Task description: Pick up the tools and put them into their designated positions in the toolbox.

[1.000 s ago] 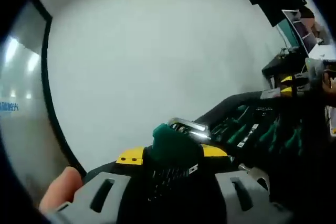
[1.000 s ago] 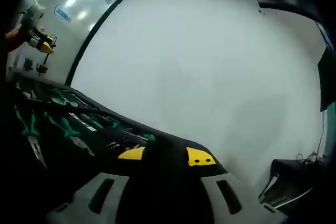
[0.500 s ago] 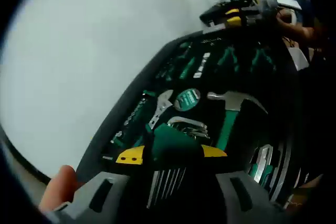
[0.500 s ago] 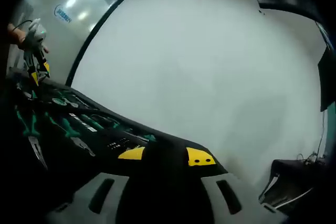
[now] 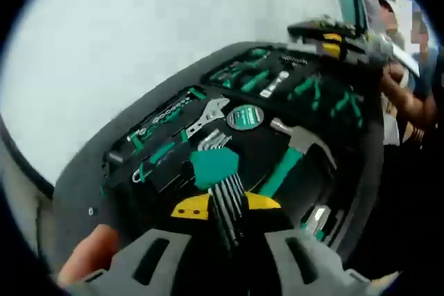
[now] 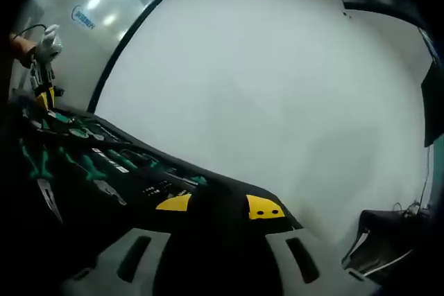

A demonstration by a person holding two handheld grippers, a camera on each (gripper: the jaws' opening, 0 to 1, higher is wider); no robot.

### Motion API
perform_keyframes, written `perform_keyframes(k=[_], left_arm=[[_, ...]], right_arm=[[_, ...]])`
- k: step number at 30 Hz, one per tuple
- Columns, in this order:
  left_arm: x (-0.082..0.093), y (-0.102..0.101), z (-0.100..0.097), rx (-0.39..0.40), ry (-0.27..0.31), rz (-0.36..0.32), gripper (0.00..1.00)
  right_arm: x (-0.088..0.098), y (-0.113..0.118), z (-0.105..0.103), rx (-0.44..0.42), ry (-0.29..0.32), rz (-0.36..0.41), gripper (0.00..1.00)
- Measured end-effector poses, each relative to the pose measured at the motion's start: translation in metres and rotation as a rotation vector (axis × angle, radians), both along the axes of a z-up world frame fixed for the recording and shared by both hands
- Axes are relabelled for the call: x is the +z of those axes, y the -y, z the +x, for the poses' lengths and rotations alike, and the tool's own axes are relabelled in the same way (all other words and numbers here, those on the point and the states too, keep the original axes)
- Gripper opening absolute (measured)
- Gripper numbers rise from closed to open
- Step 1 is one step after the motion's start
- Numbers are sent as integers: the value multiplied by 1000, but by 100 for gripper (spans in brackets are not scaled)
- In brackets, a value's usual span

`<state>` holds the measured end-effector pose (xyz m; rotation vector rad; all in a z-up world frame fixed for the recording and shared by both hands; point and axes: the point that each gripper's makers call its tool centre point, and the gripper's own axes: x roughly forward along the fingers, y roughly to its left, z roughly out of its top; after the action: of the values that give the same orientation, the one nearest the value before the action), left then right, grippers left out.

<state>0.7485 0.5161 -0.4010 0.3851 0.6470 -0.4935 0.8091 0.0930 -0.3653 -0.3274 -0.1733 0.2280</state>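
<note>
Over the open toolbox (image 5: 90, 171), the left tongs (image 5: 225, 206) are clamped on a set of hex keys in a green holder (image 5: 216, 166), hanging above the foam tray near the adjustable wrench (image 5: 208, 112) and hammer (image 5: 295, 150). To seat it well: line the holder up with its cutout, lower it flat, then release. Right tongs (image 6: 216, 206) sit at the box's edge; I cannot tell whether they are apart or together.
</note>
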Motion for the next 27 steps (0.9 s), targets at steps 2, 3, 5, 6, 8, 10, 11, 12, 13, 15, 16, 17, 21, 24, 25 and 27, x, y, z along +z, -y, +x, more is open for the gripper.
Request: perform_keyframes(k=[2,3,5,6,8,10,11,12,13,15,16,17,21,24,25,27], left_arm=[[-3,-1,-3,6,6,53,13],[-9,-13,-2,49,-10,132,14],[-14,-30,-5,48,-19,302,18],[-10,-26,1,72,-9,233,20],[-17,-31,2,154,-125,141,23],[-16,-30,1,89,-111,144,23],[-16,-30,1,76,-116,131,23],[-13,-32,3,78,-130,69,20],[-8,-32,5,96,-120,29,12],[-3,-31,6,159,-163,-104,5],[-6,-34,10,168,-131,-88,5],[-9,-40,11,156,-126,-34,5],[-10,-67,20,231,-61,160,5],[-14,-70,30,270,-16,196,4],[-14,-66,33,242,-1,196,4],[-12,-69,37,296,7,170,4]], right_arm=[[0,0,-1,0,-1,-3,26],[-1,0,-1,-1,-3,-4,26],[-1,0,-1,-2,-4,-3,26],[-1,0,0,-3,-4,-3,26],[-1,1,0,-4,-5,-3,26],[-1,1,0,-5,-5,-3,26],[-1,1,0,-5,-6,-3,26],[-1,1,0,-4,-8,-3,26],[-2,1,0,-3,-9,-3,26],[-2,1,1,-1,-11,-4,26],[-2,0,1,0,-11,-6,26],[-2,0,1,1,-10,-7,26],[-1,0,1,1,-7,-2,26],[-1,0,1,1,-8,-2,26],[-1,0,1,2,-8,-3,26],[-1,0,1,1,-6,-5,26]])
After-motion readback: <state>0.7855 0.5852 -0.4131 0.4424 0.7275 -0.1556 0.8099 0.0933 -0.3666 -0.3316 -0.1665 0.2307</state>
